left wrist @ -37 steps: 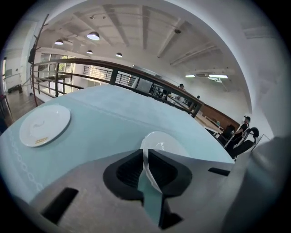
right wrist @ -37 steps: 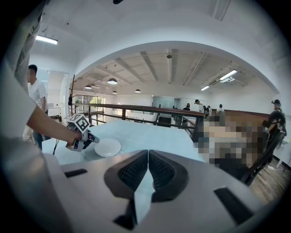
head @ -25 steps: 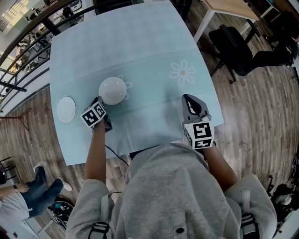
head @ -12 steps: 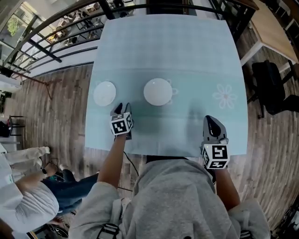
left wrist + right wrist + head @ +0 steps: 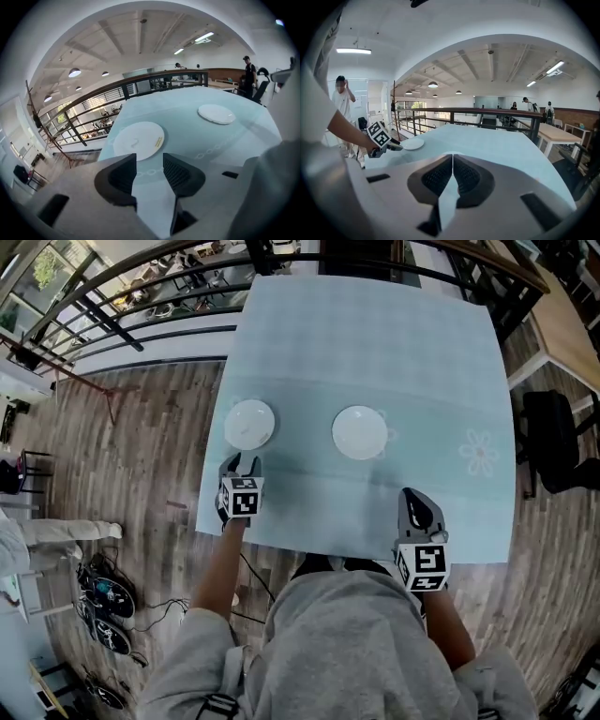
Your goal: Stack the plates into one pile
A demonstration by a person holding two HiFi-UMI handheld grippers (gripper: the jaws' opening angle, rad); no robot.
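Note:
Two white plates lie apart on the pale blue table (image 5: 375, 343): one near the left edge (image 5: 249, 424), one in the middle (image 5: 360, 432). My left gripper (image 5: 240, 463) hovers just in front of the left plate (image 5: 138, 140). Its jaws have just been opening and stand open (image 5: 149, 161) with nothing between them. The middle plate (image 5: 216, 113) shows farther right in the left gripper view. My right gripper (image 5: 411, 493) rests over the table's near edge, shut (image 5: 453, 159) and empty. In the right gripper view the left gripper (image 5: 382, 138) and the left plate (image 5: 412, 143) appear.
The table's left edge runs close beside the left plate. A black railing (image 5: 141, 306) lies beyond the far left corner. A black chair (image 5: 558, 442) and a wooden table (image 5: 562, 324) stand at the right. Cables (image 5: 103, 601) lie on the floor.
My left gripper has left the middle plate, opened, and moved left to the smaller left plate. My right gripper has drawn back toward the near edge. The head camera has swung left.

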